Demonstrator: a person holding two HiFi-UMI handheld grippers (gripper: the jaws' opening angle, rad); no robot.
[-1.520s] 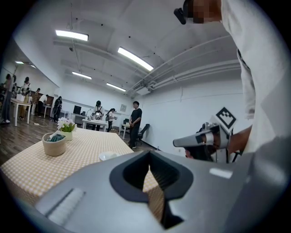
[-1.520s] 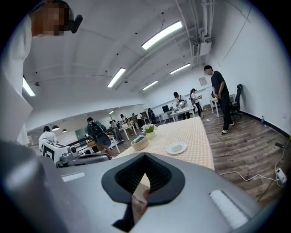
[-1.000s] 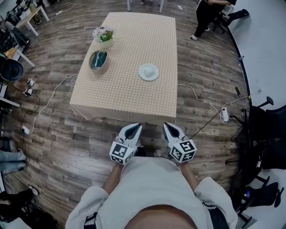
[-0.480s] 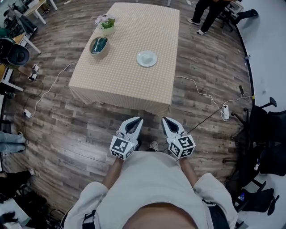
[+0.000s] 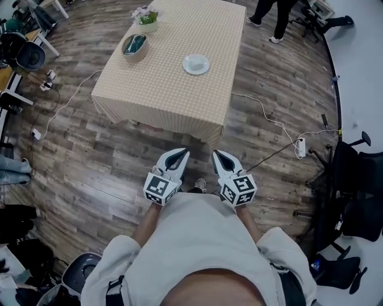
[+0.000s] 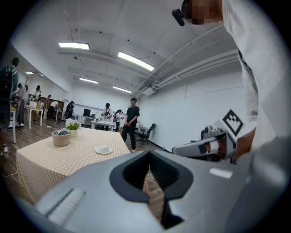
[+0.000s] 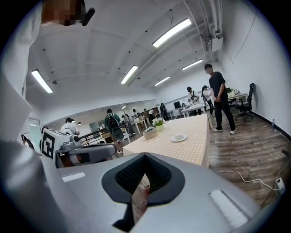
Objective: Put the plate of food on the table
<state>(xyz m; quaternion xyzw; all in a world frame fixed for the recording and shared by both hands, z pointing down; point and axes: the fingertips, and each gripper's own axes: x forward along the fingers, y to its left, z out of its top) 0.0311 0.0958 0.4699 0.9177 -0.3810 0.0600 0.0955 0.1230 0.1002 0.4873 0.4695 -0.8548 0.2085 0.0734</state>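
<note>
A white plate with pale food on it [image 5: 196, 64] sits on the table with the checked cloth [image 5: 161, 89], well ahead of me. It also shows in the left gripper view as the plate [image 6: 103, 149] and in the right gripper view as the plate [image 7: 178, 137]. My left gripper [image 5: 179, 155] and right gripper [image 5: 218, 156] hang side by side close to my body, over the wooden floor and short of the table's near edge. Both are shut with nothing held. Each gripper view shows its own jaws pressed together.
A bowl [image 5: 134, 46] and a flower pot [image 5: 147, 17] stand at the table's far left. White cables and a power strip [image 5: 300, 147] lie on the floor to the right. Office chairs [image 5: 354, 179] are at the right, a person [image 5: 275, 15] stands beyond the table, and a stool [image 5: 81, 272] is behind me at the left.
The table and plate have slid farther up and away in the head view, with more floor between me and the table. Both grippers stay shut in front of my body.
</note>
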